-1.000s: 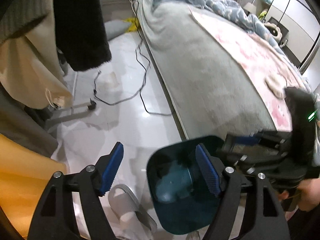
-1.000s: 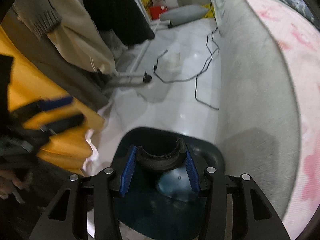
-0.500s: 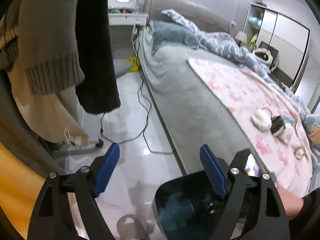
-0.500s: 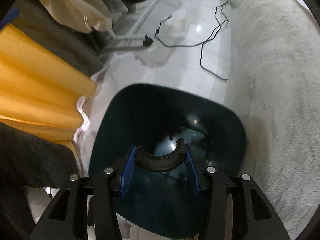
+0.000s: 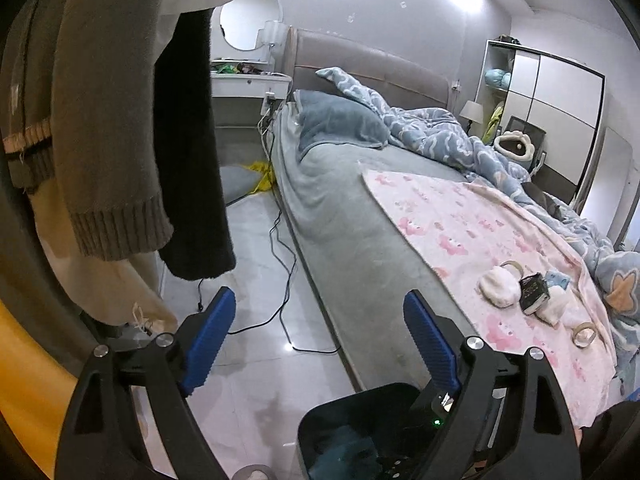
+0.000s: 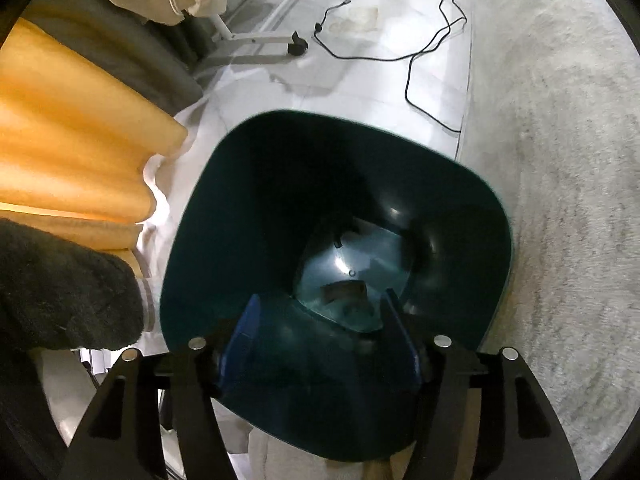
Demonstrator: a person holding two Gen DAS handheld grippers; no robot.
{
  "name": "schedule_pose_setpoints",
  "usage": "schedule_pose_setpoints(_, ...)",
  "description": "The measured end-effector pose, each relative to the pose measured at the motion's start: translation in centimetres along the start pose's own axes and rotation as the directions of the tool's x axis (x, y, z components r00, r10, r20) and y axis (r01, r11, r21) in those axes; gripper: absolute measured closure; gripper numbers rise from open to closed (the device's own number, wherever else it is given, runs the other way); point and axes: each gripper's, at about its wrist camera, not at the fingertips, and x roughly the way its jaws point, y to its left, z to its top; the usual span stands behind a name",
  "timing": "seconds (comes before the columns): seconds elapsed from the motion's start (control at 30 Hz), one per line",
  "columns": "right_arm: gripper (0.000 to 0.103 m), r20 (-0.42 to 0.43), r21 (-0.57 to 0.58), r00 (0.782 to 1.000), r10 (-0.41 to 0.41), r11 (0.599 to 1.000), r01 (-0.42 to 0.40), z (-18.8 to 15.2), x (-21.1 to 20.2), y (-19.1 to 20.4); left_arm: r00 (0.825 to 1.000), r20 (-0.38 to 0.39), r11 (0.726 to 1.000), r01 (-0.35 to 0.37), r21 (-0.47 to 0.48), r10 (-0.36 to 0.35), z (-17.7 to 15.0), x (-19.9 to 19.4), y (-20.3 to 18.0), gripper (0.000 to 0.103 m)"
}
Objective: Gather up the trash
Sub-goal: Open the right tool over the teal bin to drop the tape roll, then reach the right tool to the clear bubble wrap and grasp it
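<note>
The bed (image 5: 352,216) fills the left wrist view, crumpled tissues (image 5: 498,286) on its pink blanket (image 5: 460,232). The dark-green trash bin (image 6: 240,216) stands beside it. Both the left gripper (image 5: 320,344) and right gripper (image 6: 320,336) are opening, nothing visibly between their pads.

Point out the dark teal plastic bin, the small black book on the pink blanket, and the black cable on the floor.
Dark teal plastic bin (image 6: 280,216): right wrist view, inner wall.
Small black book (image 5: 533,291): left wrist view, cover.
Black cable (image 5: 289,276): left wrist view, mid-length.
</note>
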Motion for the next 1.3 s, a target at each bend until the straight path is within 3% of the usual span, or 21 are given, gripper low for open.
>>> schedule_pose_setpoints(0.27, 0.035, 0.118, 0.008, 0.992, 0.039, 0.999, -0.04, 0.0, -3.9, -0.1, 0.998, 0.054, 0.999, 0.037, 0.032, -0.039, 1.0, -0.5, -2.7, 0.013)
schedule_pose_setpoints(0.47, 0.032, 0.261, 0.012, 0.965, 0.027, 0.999, -0.031, -1.1, -8.5, -1.0, 0.997, 0.048, 0.997, 0.064, 0.047, -0.067, 1.2, 0.5, -5.5, 0.012)
schedule_pose_setpoints(0.7, 0.032, 0.407, 0.023, 0.913, -0.016, 1.0, 0.008, -2.9, -13.0, -2.5, 0.995, 0.054, 0.995, 0.084, 0.062, -0.087, 1.8, 1.3, -8.1, 0.011)
schedule_pose_setpoints(0.93, 0.032, 0.509, 0.084, 0.851, -0.127, 0.992, 0.097, -5.6, -17.2, -5.5, 0.992, 0.046, 0.992, 0.117, 0.048, -0.119, 1.8, 2.2, -10.4, 0.011)
schedule_pose_setpoints(1.13, 0.03, 0.544, 0.177, 0.807, -0.231, 0.971, 0.159, -8.0, -19.8, -8.9, 0.988, 0.011, 0.986, 0.155, 0.067, -0.156, 1.1, 3.4, -13.4, 0.011)
schedule_pose_setpoints(1.3, 0.029, 0.549, 0.241, 0.783, -0.292, 0.953, 0.186, -10.1, -20.9, -11.1, 0.983, -0.008, 0.978, 0.182, 0.101, -0.182, 0.4, 4.0, -15.8, 0.011)
